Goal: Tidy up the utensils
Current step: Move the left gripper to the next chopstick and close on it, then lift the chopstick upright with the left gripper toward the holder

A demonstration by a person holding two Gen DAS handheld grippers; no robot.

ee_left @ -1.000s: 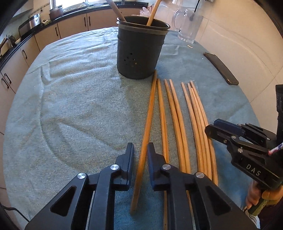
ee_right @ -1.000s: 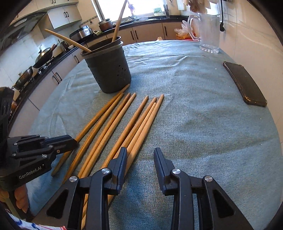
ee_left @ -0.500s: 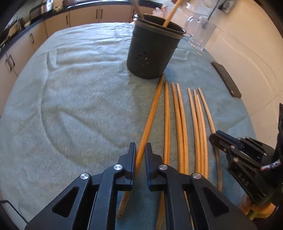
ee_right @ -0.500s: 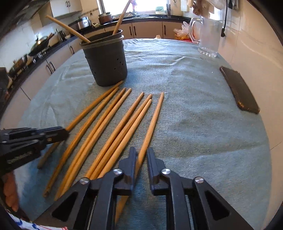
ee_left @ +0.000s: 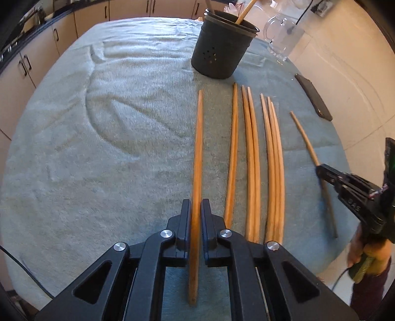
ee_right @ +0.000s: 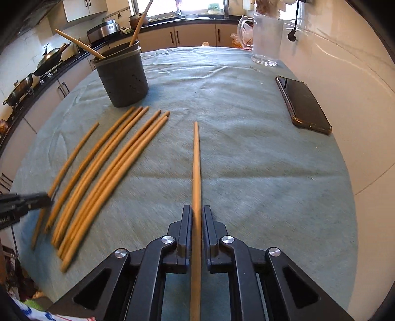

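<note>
Left gripper (ee_left: 196,217) is clamping one wooden chopstick (ee_left: 197,158), jaws drawn in tight against its sides; the stick is running straight ahead between the fingers, its far tip pointing toward the dark utensil holder (ee_left: 222,53). Right gripper (ee_right: 197,219) is likewise pinching a second chopstick (ee_right: 196,168), jaws narrow on the shaft, tip aimed up the table (right-hand jaws have just been closing, stick between them).

Six loose chopsticks (ee_left: 254,160) are lying side by side on the green cloth (ee_left: 111,123), between the two held sticks and just short of the holder. The holder is standing upright on the cloth and is already carrying two sticks (ee_right: 138,22) leaning out of its rim. A glass pitcher (ee_right: 266,37) is sitting beyond it; a dark phone (ee_right: 303,106) is lying near the cloth's right edge.
</note>
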